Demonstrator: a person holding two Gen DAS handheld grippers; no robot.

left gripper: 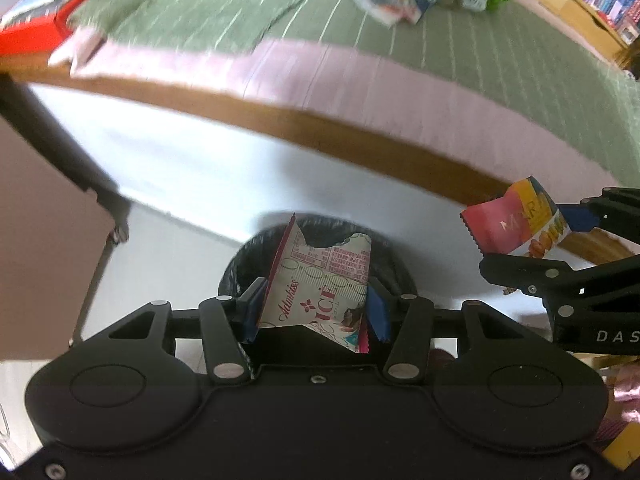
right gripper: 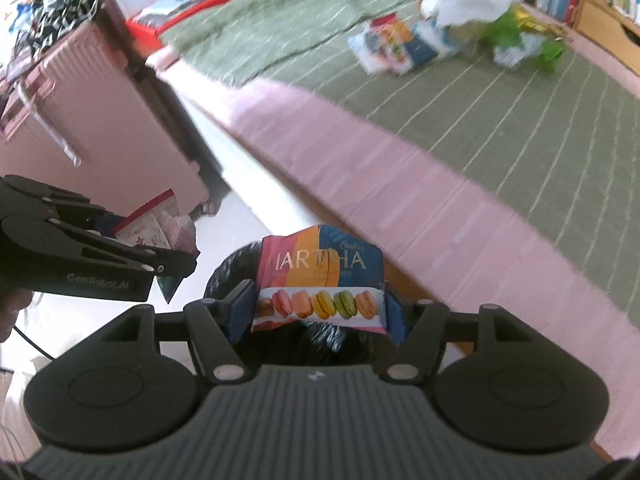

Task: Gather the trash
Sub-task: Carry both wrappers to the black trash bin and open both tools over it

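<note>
Black plastic-lined round bin [left gripper: 256, 252], mouth upward on the pale floor beside the bed, lies directly below and just ahead of both grippers; item one, white torn snack wrapper with red print [left gripper: 320, 284], standing upright between the blue pads of the left gripper [left gripper: 316, 312], jaws clamped on its lower sides, long axis vertical, its torn top edge over the bin's mouth; item two, pink, orange and blue macaron cookie wrapper [right gripper: 320, 280], held crosswise in the right gripper [right gripper: 318, 312], jaws closed on its two short ends, long axis running side to side between the fingers, dark liner visible above and beneath it; right gripper sits just to the right of the left one and near it, each showing at the edge of the other's view; judged from the left wrist view, the left load is centred on the opening, while the right load appears at the bin's nearer rim, so both seem placed for release, the drop being straight down; remaining stock, heap of crumpled coloured wrappers and white paper [right gripper: 460, 28], lies well apart on the green striped blanket [right gripper: 480, 112] over a pink sheet; pink ribbed suitcase [right gripper: 92, 120] stands on the floor to the left; views blurred at the edges
</note>
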